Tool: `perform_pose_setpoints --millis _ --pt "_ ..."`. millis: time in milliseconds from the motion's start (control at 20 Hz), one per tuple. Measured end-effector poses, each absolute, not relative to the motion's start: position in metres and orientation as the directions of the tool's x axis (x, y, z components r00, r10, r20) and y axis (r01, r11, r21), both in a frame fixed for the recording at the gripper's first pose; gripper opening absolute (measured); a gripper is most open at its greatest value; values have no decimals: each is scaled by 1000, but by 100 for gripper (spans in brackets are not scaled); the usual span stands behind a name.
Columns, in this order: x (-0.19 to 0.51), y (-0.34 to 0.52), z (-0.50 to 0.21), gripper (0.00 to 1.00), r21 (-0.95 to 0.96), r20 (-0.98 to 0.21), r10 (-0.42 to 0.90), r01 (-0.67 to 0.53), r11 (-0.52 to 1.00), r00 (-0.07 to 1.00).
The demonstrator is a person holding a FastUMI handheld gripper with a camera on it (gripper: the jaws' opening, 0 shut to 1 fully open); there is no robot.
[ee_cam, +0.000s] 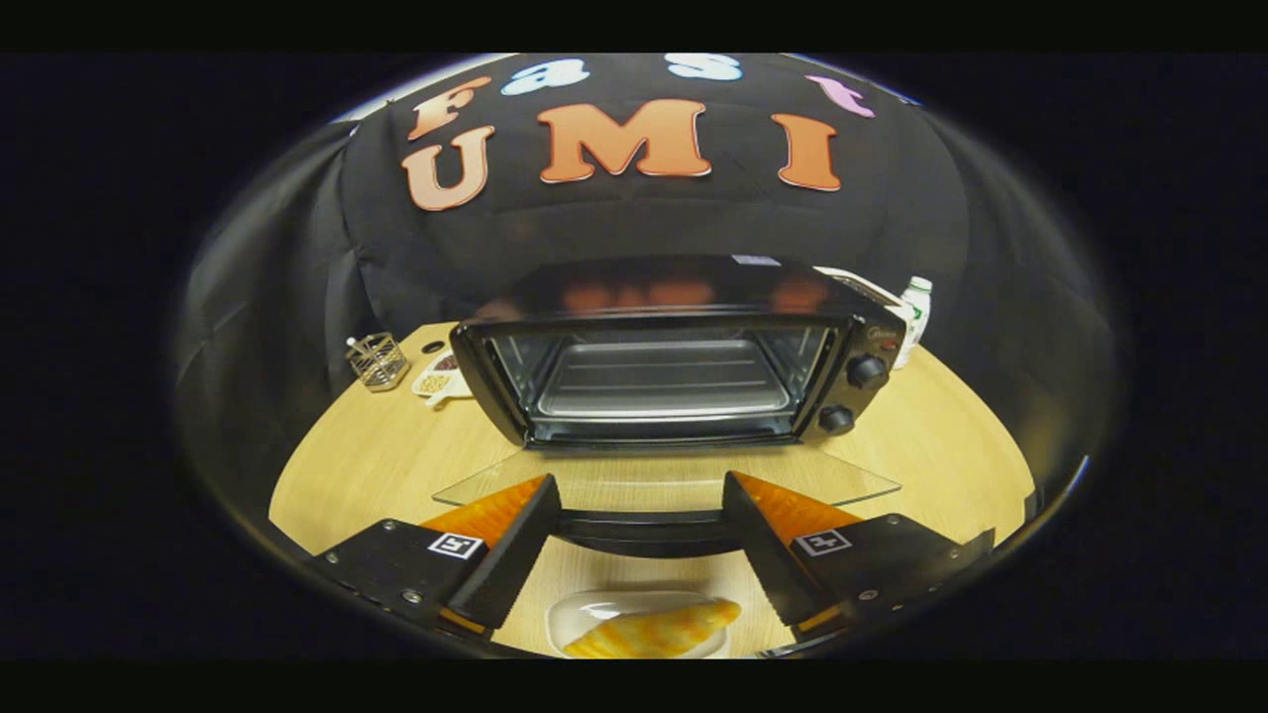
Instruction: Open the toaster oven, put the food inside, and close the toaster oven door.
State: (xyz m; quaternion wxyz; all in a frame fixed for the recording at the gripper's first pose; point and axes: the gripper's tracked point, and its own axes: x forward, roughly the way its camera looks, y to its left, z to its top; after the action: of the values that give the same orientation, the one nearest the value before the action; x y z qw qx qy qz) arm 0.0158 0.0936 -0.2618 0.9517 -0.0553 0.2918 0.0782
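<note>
The jaws (639,505) are standing wide open and holding nothing, with their tips hovering on either side of the dark handle (644,530) of the toaster oven's door (664,480). That glass door is lying folded down flat over the counter (367,465), reaching from the oven's mouth toward the fingers. Below the handle, at the bottom centre of the frame between the two fingers, the food (659,631), a golden pastry, is resting on a small pale dish (584,609).

Beyond the door, the toaster oven (674,366) is sitting in the middle of the frame, its cavity showing a metal tray (662,379) inside and two round knobs (852,393) on its right panel.

The counter is a light wood surface spreading under everything, and black cloth is hanging behind and around it as the booth's wall.

At the left of the oven, toward the middle left of the frame, a small wire basket (377,358) is standing, with a white snack plate (443,379) just beside it. At the oven's upper right corner, a white bottle with a green cap (915,315) is standing behind the oven.
</note>
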Motion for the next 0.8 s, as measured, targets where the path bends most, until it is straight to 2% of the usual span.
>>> perform_pose_setpoints --millis 350,800 --pt "9 79 -284 97 -77 -582 75 -146 986 810" --pt "-7 62 -335 98 -99 -666 28 -125 987 746"
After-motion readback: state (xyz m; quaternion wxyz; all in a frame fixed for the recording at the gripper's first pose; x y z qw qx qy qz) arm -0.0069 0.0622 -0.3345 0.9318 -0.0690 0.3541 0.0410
